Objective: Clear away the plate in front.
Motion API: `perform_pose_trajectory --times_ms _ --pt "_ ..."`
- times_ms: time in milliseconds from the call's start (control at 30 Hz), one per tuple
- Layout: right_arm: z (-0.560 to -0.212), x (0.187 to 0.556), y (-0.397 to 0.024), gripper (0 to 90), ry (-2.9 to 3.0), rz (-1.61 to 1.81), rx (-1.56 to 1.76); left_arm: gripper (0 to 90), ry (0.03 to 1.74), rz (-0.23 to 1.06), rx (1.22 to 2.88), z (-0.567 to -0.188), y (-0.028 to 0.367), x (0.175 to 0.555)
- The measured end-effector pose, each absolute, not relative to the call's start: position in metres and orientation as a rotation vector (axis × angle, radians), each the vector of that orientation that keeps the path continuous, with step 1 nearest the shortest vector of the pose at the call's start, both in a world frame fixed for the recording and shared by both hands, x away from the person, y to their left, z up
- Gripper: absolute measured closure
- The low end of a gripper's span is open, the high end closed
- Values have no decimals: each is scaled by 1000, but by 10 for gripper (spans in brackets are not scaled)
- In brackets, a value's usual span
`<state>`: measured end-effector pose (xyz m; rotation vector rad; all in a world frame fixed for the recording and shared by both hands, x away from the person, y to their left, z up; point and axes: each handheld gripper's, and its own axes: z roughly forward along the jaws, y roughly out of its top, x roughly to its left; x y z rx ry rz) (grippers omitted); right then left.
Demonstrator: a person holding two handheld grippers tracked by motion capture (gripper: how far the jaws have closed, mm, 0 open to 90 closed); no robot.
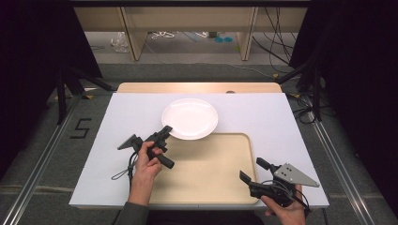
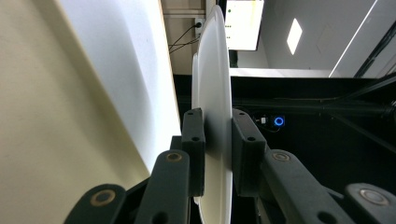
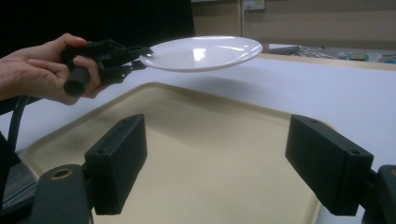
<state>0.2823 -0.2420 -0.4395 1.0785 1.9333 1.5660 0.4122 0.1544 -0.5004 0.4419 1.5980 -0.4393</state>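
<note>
Nearest of all, low at the near right corner of the surface (image 1: 122, 112), sits the right gripper (image 1: 250, 171) in the person's right hand (image 1: 286, 211), its fingers (image 3: 119, 158) spread wide with nothing between them and only the tray beyond. It looks parked, leaving the work to the other hand.

Left of centre, the left hand (image 1: 146, 164) holds the left gripper (image 1: 165, 132), whose fingers (image 2: 194, 140) are pinching the near-left rim of the white plate (image 1: 190, 118), one pad on the upper face and one underneath. An edge grip makes sense: a shallow plate offers nothing else to take hold of, and it leaves the underside free for setting down.

From the right gripper view the plate (image 3: 205, 51) hangs clear of the surface, casting a shadow below, roughly level with its eating face up and the far edge perhaps a touch higher. It hovers over the far-left corner of the beige tray (image 1: 206, 173) and the white surface behind it. Being round, it has no true long axis; its flat plane lies about parallel to the surface, reaching from the gripper toward the far right.

My guess is the plate is bound for the tray, which lies bare just below and nearer.
</note>
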Motion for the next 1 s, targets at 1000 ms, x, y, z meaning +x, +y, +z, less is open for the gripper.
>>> perform_pose_trajectory --times_ms 1000 --pt "-438 281 -244 218 1946 1565 1088 755 1548 -501 429 -512 160 343"
